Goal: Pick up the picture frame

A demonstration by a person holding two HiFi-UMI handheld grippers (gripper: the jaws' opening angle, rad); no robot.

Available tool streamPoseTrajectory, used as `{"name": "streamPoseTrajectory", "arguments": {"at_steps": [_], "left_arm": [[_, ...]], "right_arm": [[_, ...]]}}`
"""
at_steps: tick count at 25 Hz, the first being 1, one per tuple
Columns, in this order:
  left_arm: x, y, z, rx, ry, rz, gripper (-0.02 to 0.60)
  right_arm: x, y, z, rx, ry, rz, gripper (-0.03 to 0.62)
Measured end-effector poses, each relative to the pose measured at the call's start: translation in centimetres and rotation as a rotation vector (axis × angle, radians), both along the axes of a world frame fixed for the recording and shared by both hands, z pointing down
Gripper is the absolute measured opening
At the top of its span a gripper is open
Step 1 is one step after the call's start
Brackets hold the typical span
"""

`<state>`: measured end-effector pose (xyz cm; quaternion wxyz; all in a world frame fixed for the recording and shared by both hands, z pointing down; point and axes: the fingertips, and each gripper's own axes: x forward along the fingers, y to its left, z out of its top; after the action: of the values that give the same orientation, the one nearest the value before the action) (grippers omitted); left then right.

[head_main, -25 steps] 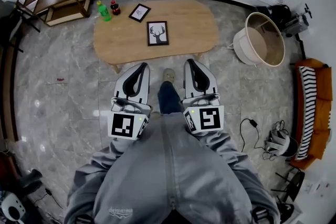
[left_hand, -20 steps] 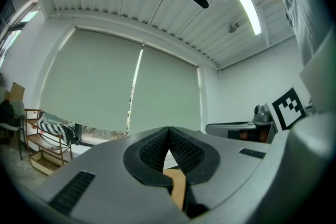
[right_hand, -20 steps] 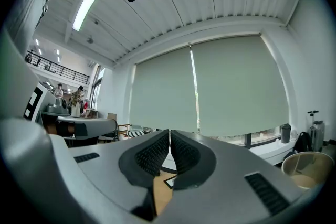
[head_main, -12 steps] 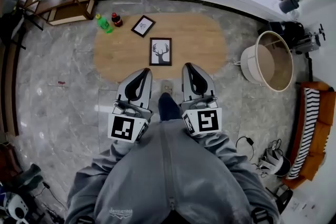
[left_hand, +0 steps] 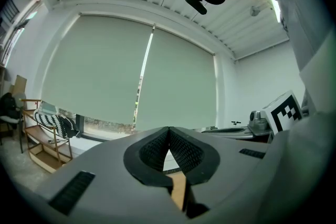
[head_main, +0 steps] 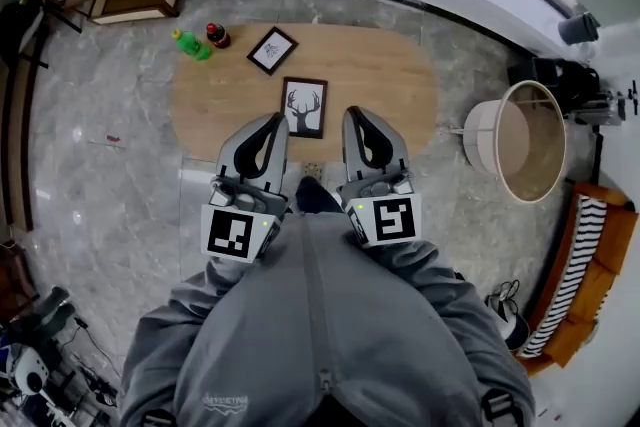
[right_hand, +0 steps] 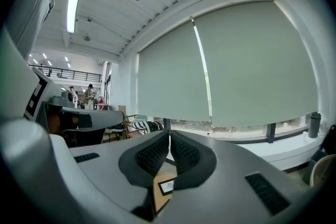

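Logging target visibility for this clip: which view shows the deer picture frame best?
Head view: the deer picture frame lies whole on the wooden table. Right gripper view catches only a framed corner under its jaws, probably this one; left gripper view shows none of it.

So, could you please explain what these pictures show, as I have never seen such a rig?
No robot here: a person in a grey top holds a hand-held gripper in each hand. The head view comes from a camera on the person's head, looking steeply down at the left gripper and right gripper, side by side. The two gripper views come from cameras riding on each gripper, looking along its jaws toward a window with blinds. Both grippers are shut and hold nothing. Ahead stands a low wooden table carrying a picture frame showing antlers, a smaller frame, and, near its far left edge, a green bottle and a dark bottle. Nothing is picked up yet.
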<state>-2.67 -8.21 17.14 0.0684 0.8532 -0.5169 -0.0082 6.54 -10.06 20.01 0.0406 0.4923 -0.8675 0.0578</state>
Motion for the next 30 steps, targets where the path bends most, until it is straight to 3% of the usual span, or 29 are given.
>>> {"name": "streamPoseTrajectory", "arguments": {"at_steps": [8,15,30], "left_arm": [[-1.6,-2.8,-0.7,0.024,-0.003,-0.036,0.017],[-2.0,-5.0,-2.6,0.033,0.005,0.003,0.017],[-2.9,-10.0,0.7,-0.046,0.005,0.081,0.017]], "right_arm": [[-1.3,-3.5,-1.2,0.052,0.006,-0.036,0.032],[-1.9,-5.4,-3.6,0.076,-0.008,0.005,0.032],[-3.3,-9.4,0.2,-0.029,0.037,0.065,0.032]]}}
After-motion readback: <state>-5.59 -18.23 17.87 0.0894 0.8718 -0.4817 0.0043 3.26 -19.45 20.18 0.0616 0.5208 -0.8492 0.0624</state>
